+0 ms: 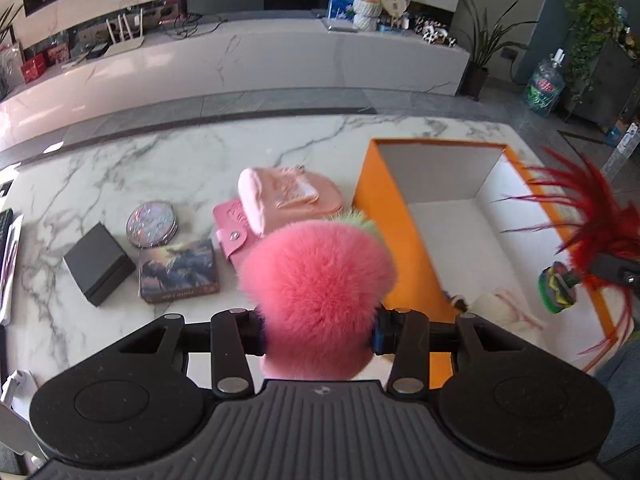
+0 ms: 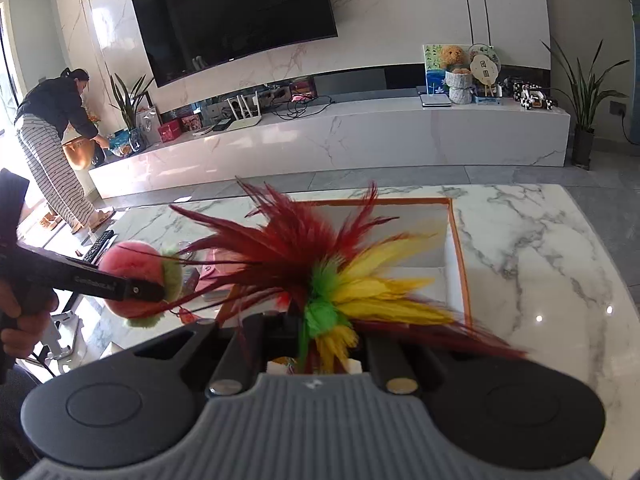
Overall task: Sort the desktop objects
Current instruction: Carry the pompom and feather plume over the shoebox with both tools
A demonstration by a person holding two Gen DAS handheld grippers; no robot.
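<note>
A: Left claw [image 1: 318,330] is squeezing the pink pompom [image 1: 316,280], soft and featherlight, above the counter [image 1: 120,184].

B: Right claw [image 2: 316,356] is pinching the feather shuttlecock [image 2: 324,280] at its base, over the orange box [image 2: 460,248].

Hardly any lettering can be read. On the side of the left gripper [image 2: 138,290], just beside the pink pompom [image 2: 134,276], stands a small pale brand word, too blurred to spell out. The printed box [image 1: 178,272] left of that pompom carries a line of text along its front edge, also unreadable.
</note>
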